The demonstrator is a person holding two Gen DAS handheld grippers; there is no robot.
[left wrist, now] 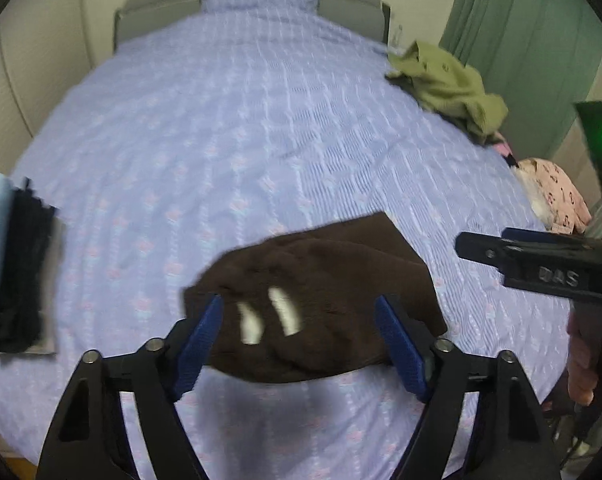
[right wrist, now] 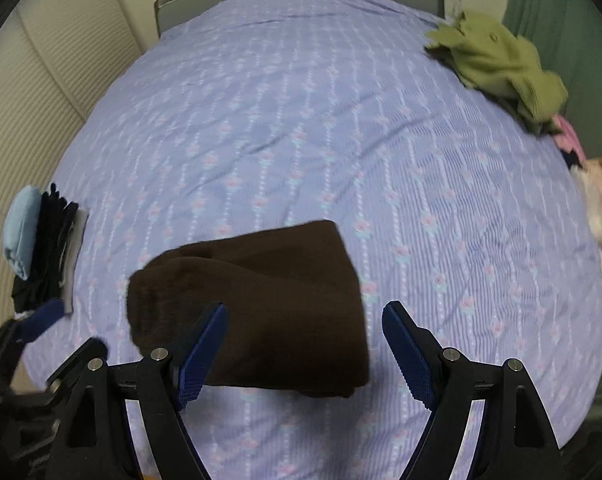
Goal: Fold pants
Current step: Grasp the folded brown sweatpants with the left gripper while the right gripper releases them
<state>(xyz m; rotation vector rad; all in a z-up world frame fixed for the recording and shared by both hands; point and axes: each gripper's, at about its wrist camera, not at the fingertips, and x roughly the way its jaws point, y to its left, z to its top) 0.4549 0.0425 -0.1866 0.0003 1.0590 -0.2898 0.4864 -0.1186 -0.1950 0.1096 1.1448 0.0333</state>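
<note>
The left claw [left wrist: 299, 340] hangs spread above the folded dark-brown fleece pants [left wrist: 325, 300], nothing pinched between its blue pads – the right claw [right wrist: 303, 348] likewise stands wide and empty. The pants lie near the foot of the lilac flower-striped bed [left wrist: 241, 120]. At the bed's left edge sits a stack of folded clothes [left wrist: 13, 260], black and pale blue; an olive-green garment [left wrist: 449, 84] lies crumpled, it seems, at the right edge
</note>
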